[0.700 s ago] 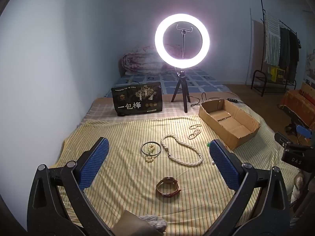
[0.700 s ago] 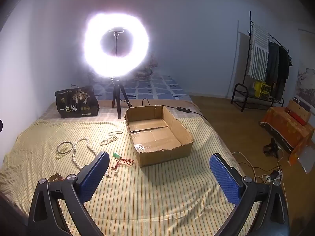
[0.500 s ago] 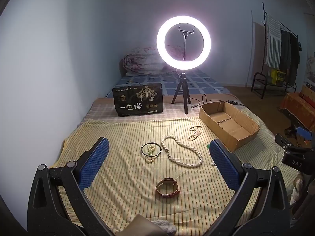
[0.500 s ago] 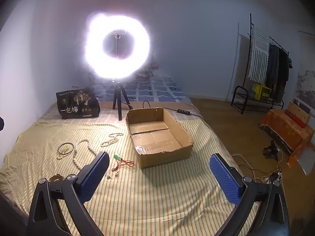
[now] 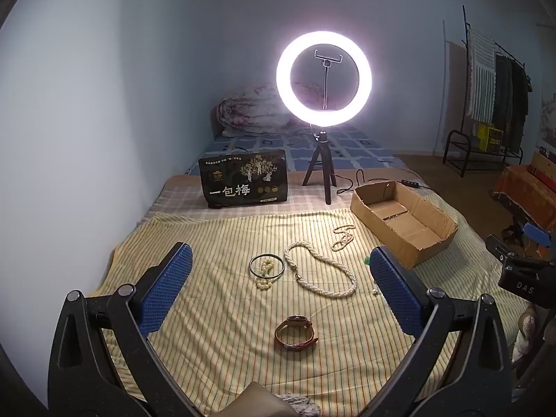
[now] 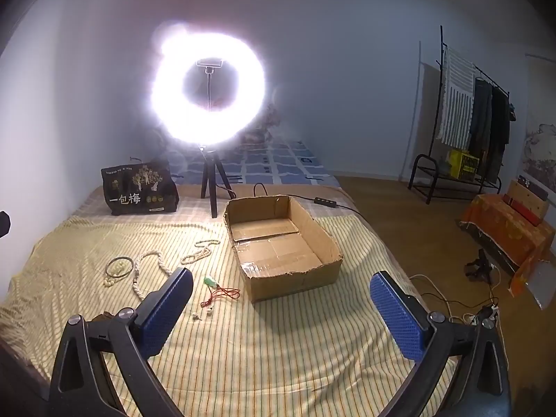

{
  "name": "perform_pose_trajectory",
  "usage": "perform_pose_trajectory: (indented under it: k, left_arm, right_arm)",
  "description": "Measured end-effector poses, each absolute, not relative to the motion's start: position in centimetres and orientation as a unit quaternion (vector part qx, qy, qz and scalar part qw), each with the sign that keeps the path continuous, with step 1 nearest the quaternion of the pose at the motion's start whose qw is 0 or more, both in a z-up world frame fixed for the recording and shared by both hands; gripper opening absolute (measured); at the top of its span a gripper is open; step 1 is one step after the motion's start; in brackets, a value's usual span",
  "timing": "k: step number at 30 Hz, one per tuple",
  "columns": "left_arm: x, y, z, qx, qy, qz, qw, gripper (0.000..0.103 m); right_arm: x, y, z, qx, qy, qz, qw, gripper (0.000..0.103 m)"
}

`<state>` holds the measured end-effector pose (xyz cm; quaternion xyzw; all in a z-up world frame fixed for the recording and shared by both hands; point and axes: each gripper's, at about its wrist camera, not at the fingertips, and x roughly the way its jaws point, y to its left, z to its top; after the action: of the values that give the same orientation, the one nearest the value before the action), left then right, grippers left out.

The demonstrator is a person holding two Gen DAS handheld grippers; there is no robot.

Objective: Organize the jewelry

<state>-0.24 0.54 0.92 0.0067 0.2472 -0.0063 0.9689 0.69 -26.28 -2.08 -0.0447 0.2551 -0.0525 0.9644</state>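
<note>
Left wrist view: left gripper (image 5: 278, 292) wide open, empty, hovering above the bed (image 5: 215, 316). Risk: soft sheet bunches under the pads, thin bangle (image 5: 267, 267) slips, pearl necklace (image 5: 321, 272) trails and snags. Watch (image 5: 295, 337) lies nearest, ahead below the jaws; cardboard box (image 5: 403, 222) far right. Right gripper (image 6: 281, 309) also wide, empty, box just ahead.

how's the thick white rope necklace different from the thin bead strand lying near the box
The thick white rope necklace is a chunky twisted cord lying in one wide open loop; the thin bead strand is fine and bunched into a small, narrow tangle. The rope necklace sits near the middle of the striped cloth, beside the dark bangle; the thin strand lies closer to the cardboard box. Both are pale, rest loose on the cloth, and neither is in the box.
</note>
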Motion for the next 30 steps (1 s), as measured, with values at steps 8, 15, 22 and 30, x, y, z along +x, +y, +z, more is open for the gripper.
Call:
perform_pose_trajectory:
  k: [8, 15, 22, 30]
  left_arm:
    - [-0.25, 0.73, 1.45, 0.005, 0.242, -0.005, 0.97, 0.103]
    - [-0.37, 0.85, 1.7, 0.003, 0.239, -0.005, 0.971, 0.103]
    - [-0.41, 0.79, 1.65, 0.004, 0.239, -0.005, 0.971, 0.103]
    - [-0.47, 0.79, 1.64, 0.003, 0.238, -0.005, 0.971, 0.103]
  right_arm:
    - [0.77, -26.16, -1.91, -0.04, 0.256, -0.051, 0.964, 0.103]
    - [0.69, -26.23, -1.93, -0.038, 0.255, -0.051, 0.965, 0.103]
    - [0.7, -26.21, -1.87, -0.039, 0.257, -0.048, 0.964, 0.103]
    - [0.43, -26.11, -1.73, -0.039, 0.255, -0.046, 0.965, 0.103]
